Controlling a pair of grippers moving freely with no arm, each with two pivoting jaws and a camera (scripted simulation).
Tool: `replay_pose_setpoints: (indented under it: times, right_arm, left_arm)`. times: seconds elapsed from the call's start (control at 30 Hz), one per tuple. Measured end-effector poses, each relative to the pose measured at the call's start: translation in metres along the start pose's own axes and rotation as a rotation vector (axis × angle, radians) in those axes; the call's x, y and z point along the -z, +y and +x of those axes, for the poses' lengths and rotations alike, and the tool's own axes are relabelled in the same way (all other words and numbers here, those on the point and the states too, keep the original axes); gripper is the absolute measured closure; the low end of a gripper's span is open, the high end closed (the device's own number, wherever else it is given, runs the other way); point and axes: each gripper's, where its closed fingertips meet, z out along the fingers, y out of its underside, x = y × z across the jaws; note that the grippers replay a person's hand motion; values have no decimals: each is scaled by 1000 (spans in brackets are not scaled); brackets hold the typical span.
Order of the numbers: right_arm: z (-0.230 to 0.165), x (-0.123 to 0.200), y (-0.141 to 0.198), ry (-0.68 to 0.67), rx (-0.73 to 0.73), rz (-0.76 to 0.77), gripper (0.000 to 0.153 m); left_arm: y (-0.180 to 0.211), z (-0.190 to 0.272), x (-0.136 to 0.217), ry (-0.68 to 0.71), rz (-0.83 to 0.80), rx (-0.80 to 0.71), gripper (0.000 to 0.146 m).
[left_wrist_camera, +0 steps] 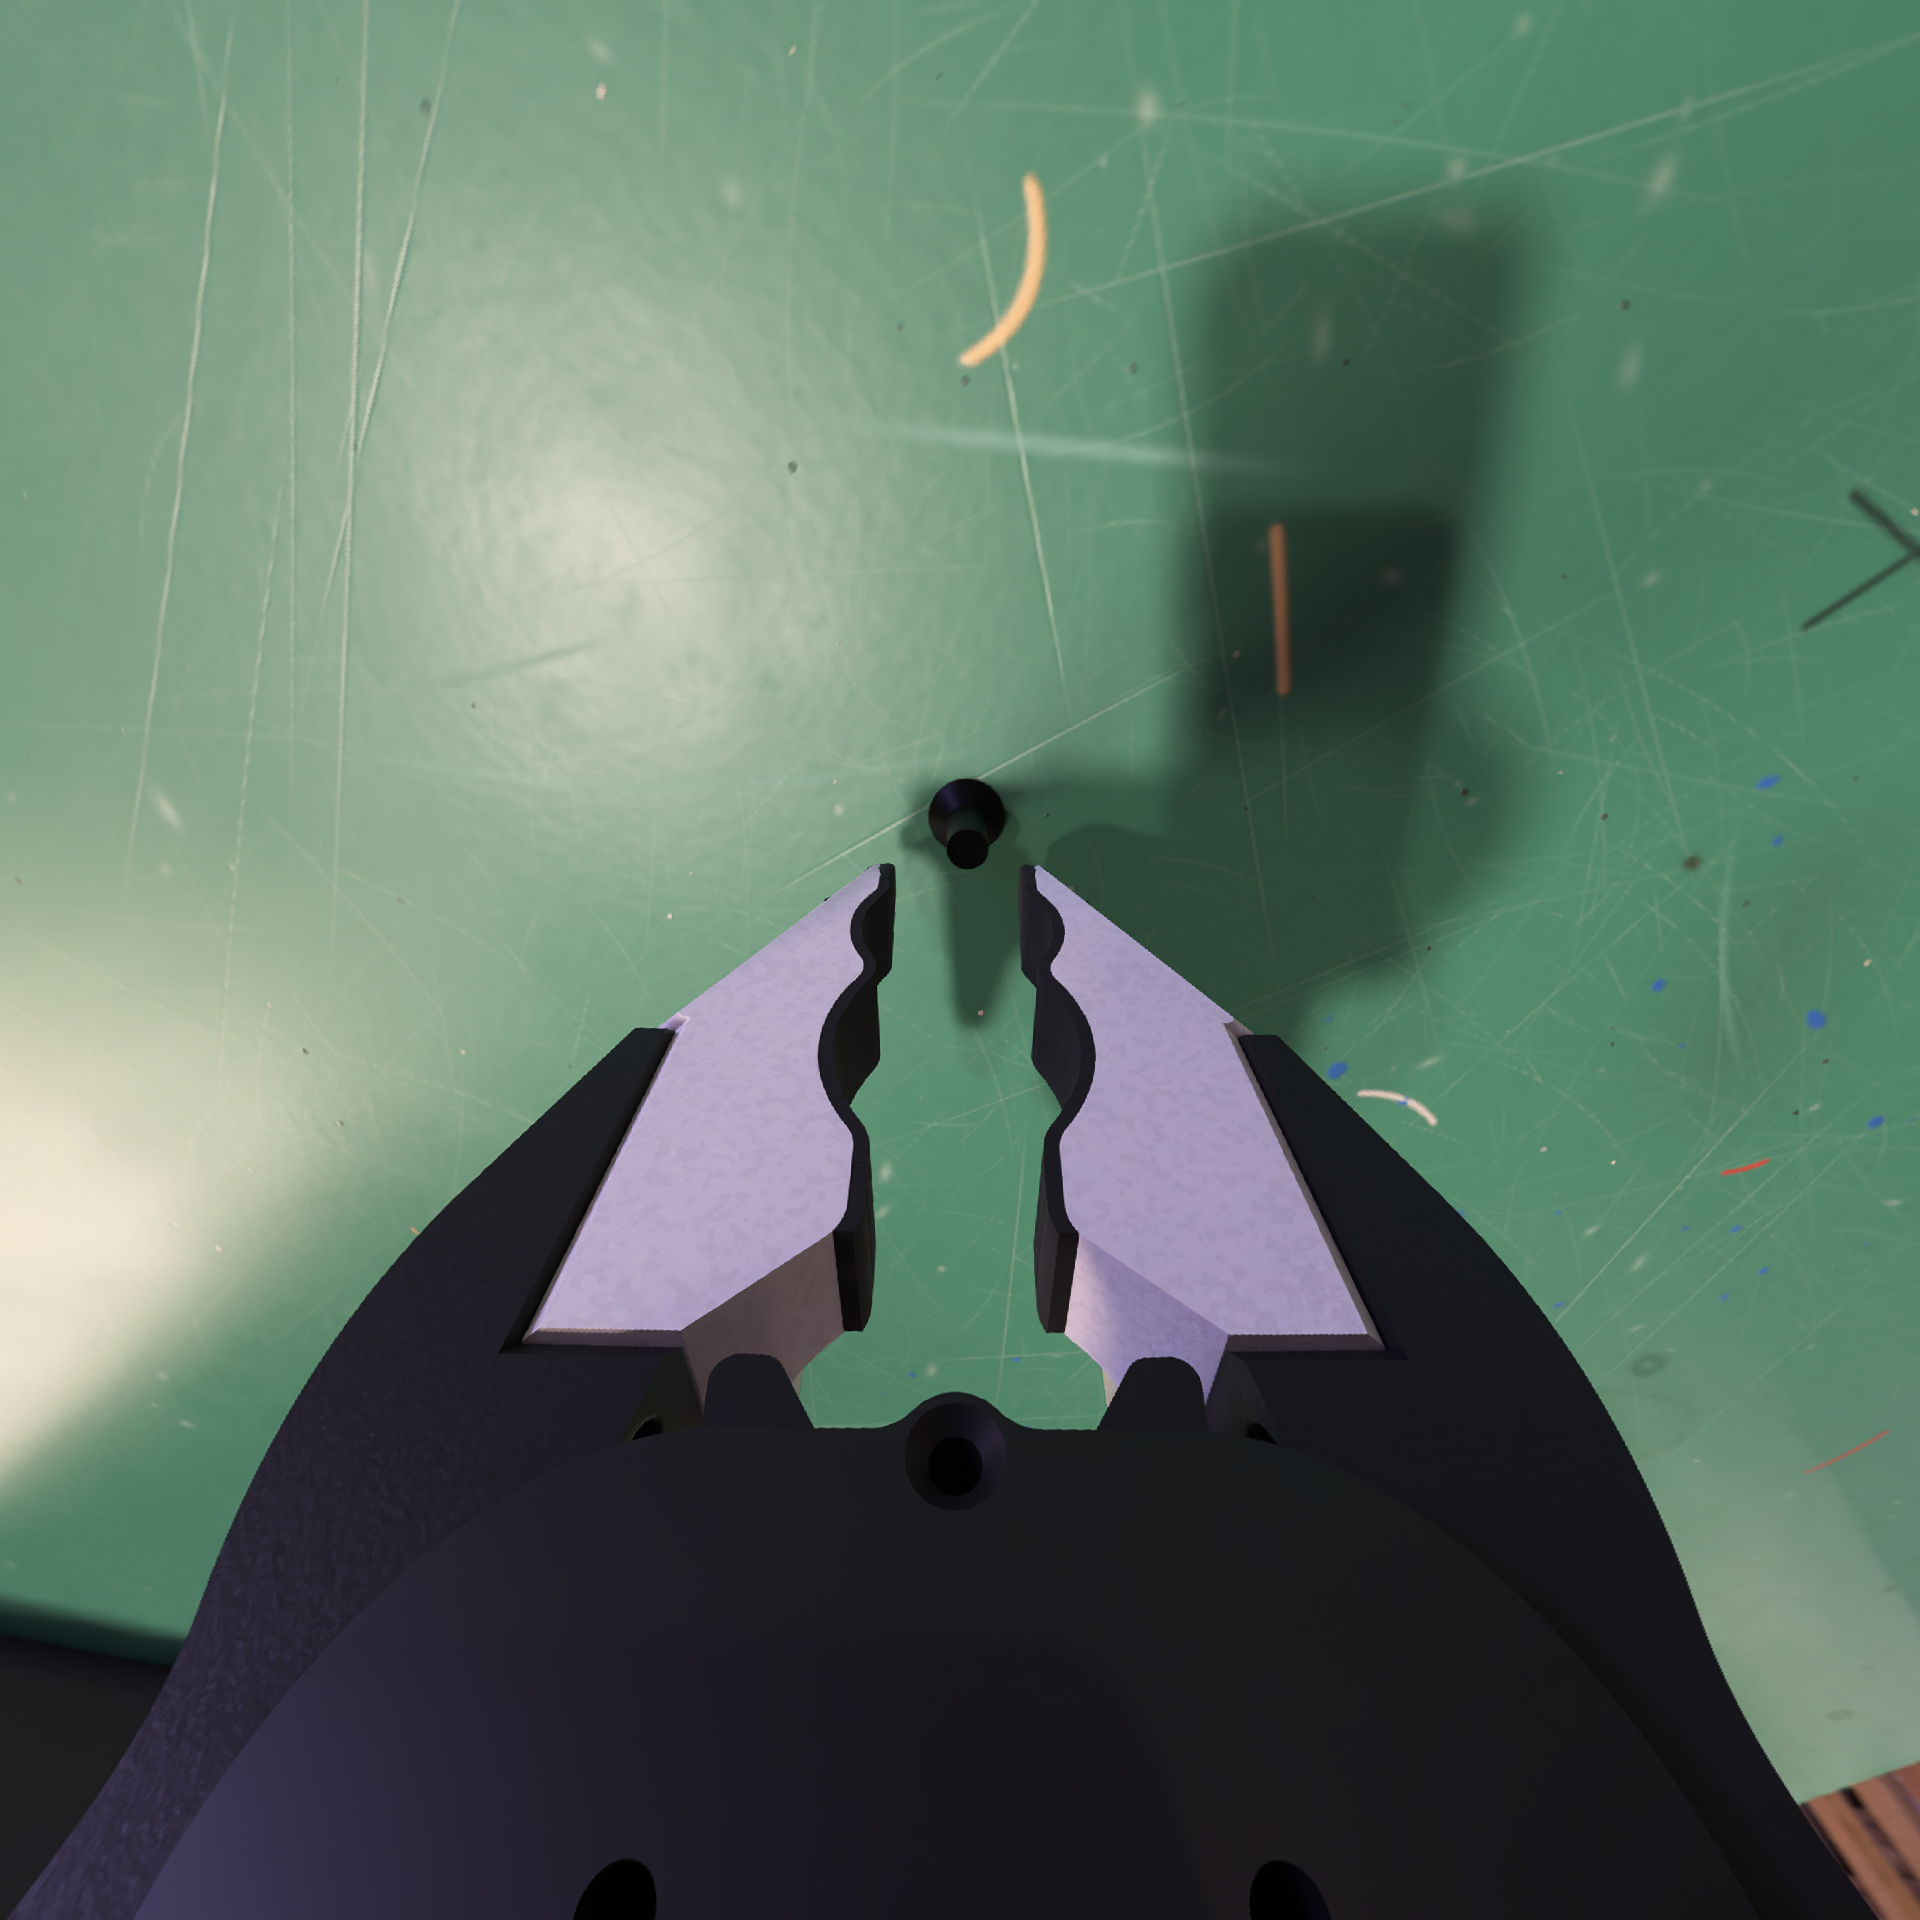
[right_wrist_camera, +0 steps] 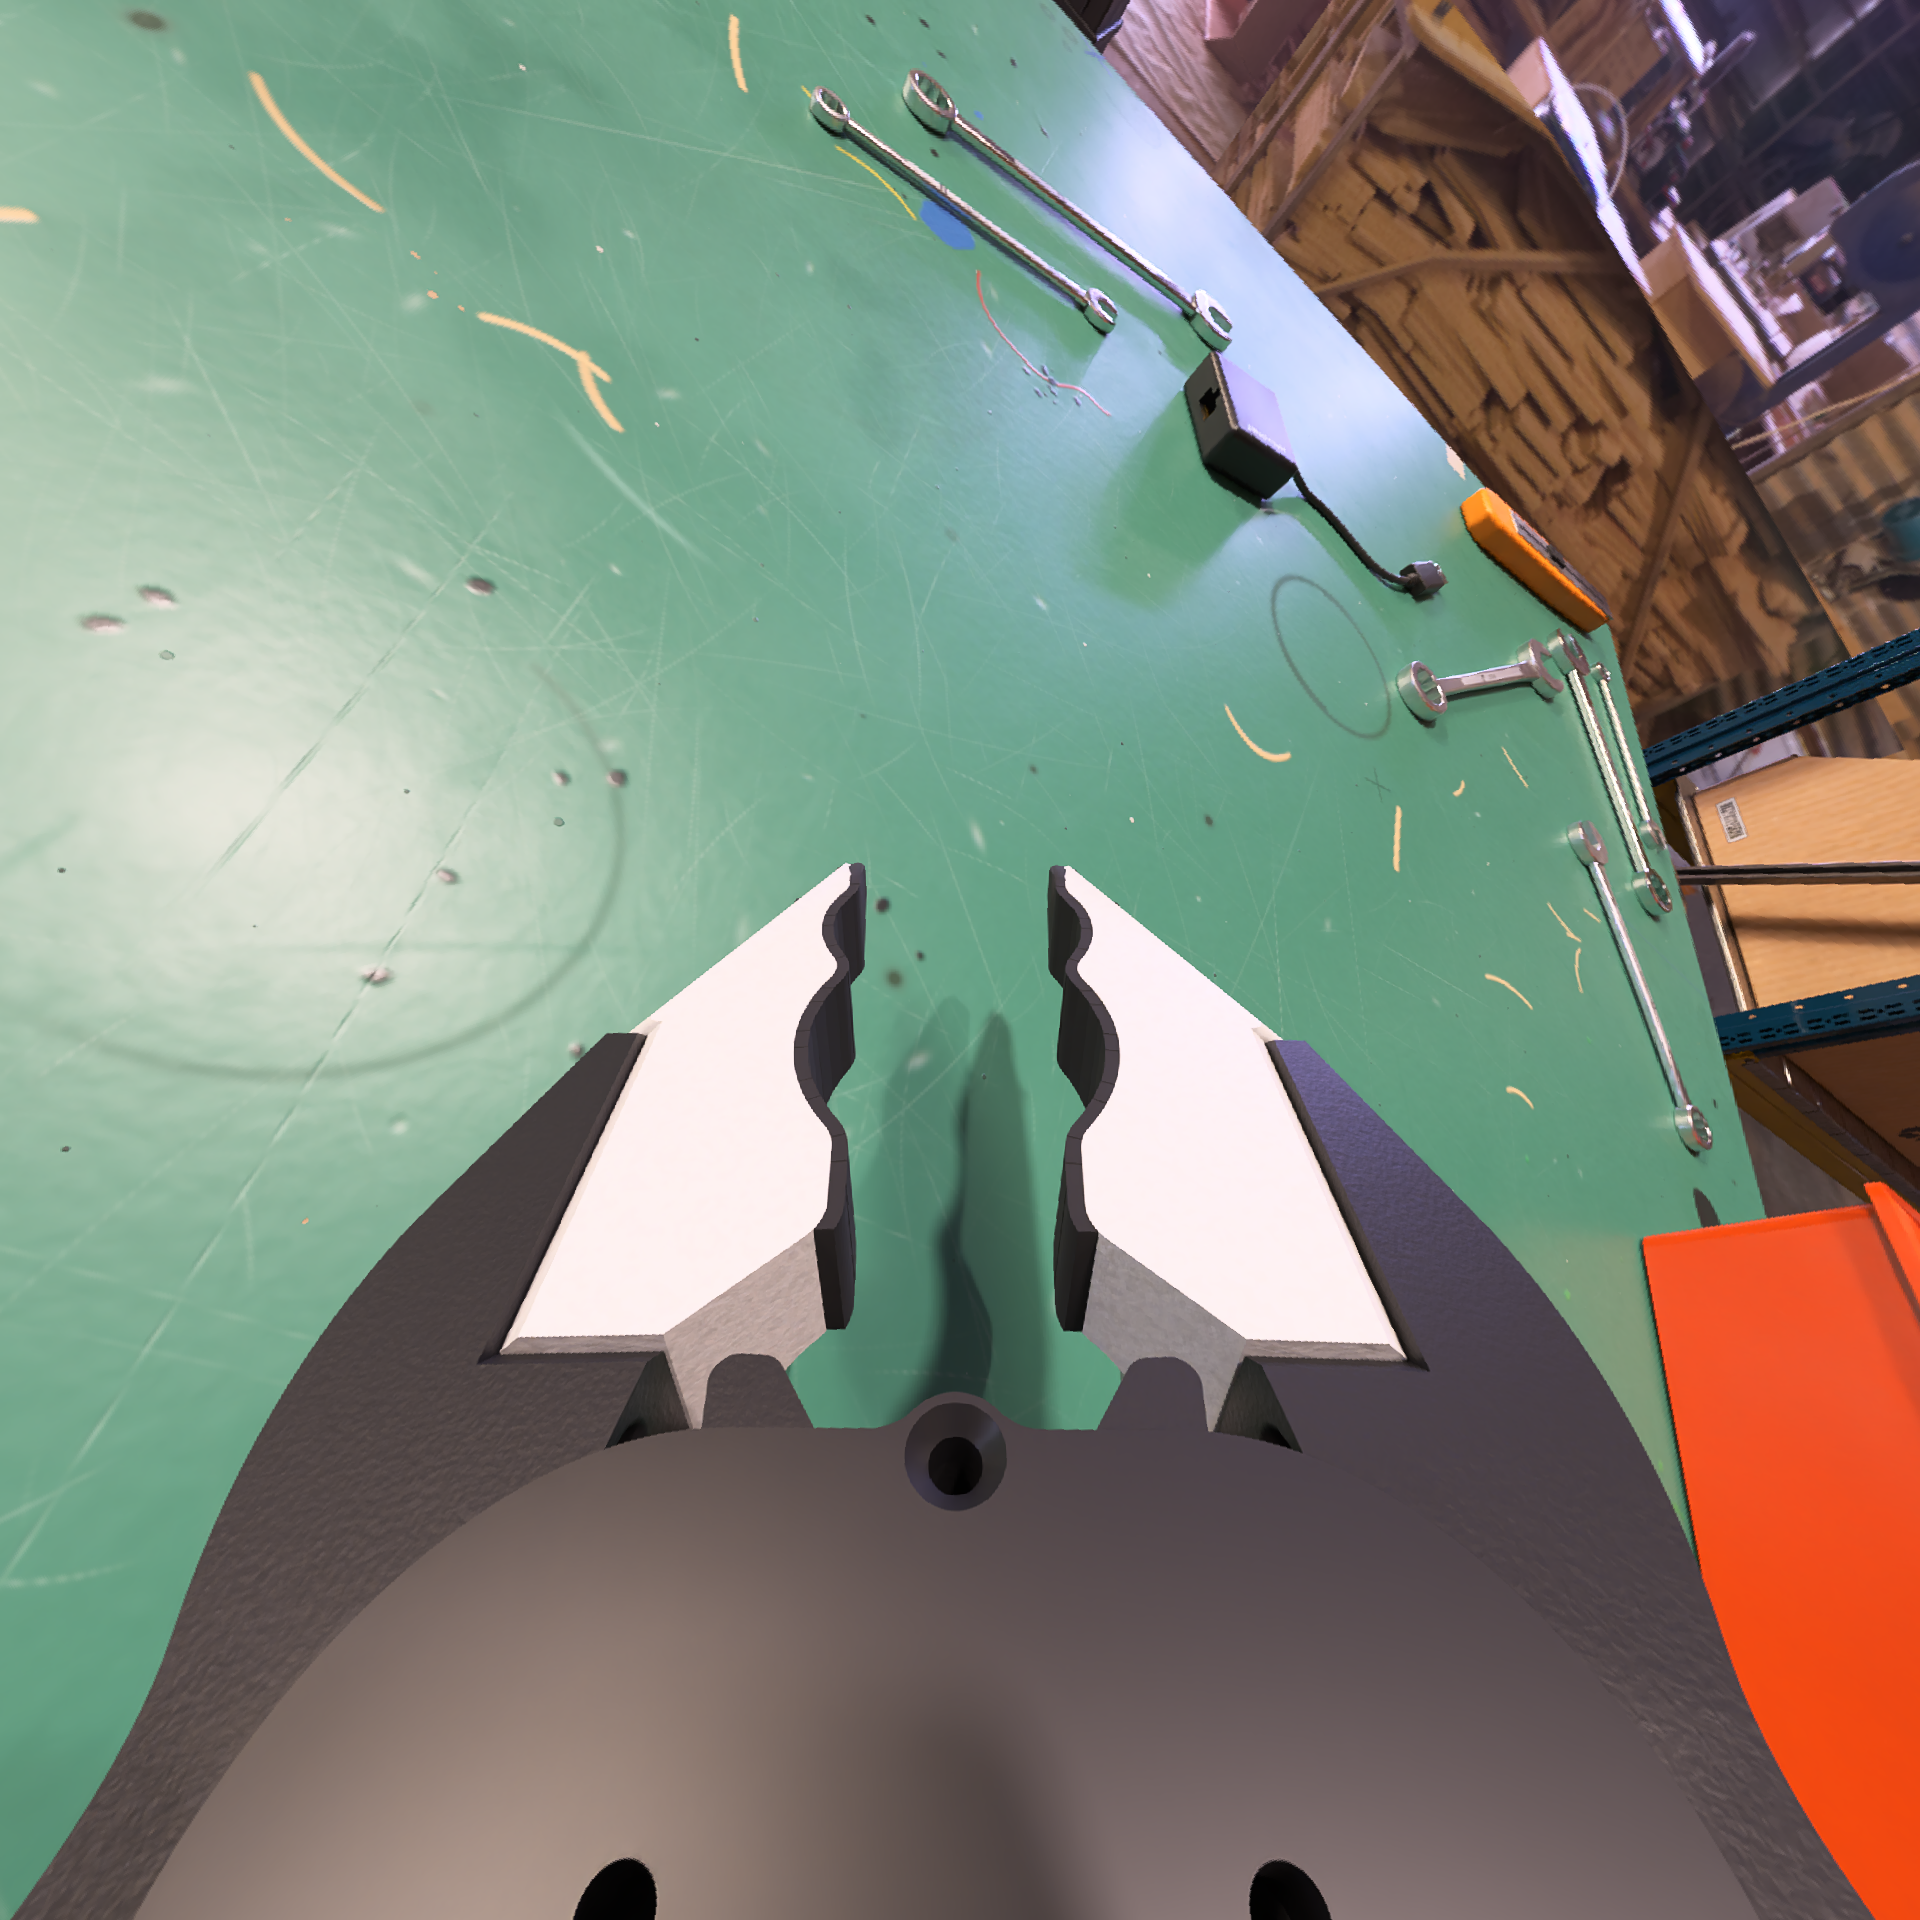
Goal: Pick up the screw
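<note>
A small black screw (left_wrist_camera: 964, 823) stands head down on the green mat (left_wrist_camera: 520, 520), its shank pointing up toward the camera. My left gripper (left_wrist_camera: 956, 873) is open and hovers over it, with the screw just beyond the gap between the fingertips, centred between them. Nothing is held. My right gripper (right_wrist_camera: 954, 871) is open and empty above a bare part of the green mat (right_wrist_camera: 416, 623). The screw does not show in the right wrist view.
In the right wrist view, two long spanners (right_wrist_camera: 1013, 203) lie at the far edge, with a black adapter with cable (right_wrist_camera: 1242, 426), an orange tool (right_wrist_camera: 1532, 561), more spanners (right_wrist_camera: 1621, 821) along the right edge, and an orange bin (right_wrist_camera: 1787, 1455) at lower right.
</note>
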Motion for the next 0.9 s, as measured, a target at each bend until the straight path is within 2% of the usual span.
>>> replay_pose_setpoints:
  times: [0.23, 0.4, 0.63, 0.9]
  right_arm:
    - [-1, 0, 0, -2, 1, 0, 118]
    - [-1, 0, 0, -4, 1, 1, 118]
    - [-1, 0, 0, -5, 4, 1, 118]
    - [-1, 1, -1, -4, 3, 6, 118]
  left_arm:
    - [0, -2, -4, 5, -12, 36, 120]
    - [-2, -1, -5, -22, -16, -11, 124]
    - [6, -2, -11, -7, -61, -3, 125]
    - [3, -6, -11, -12, -40, 3, 125]
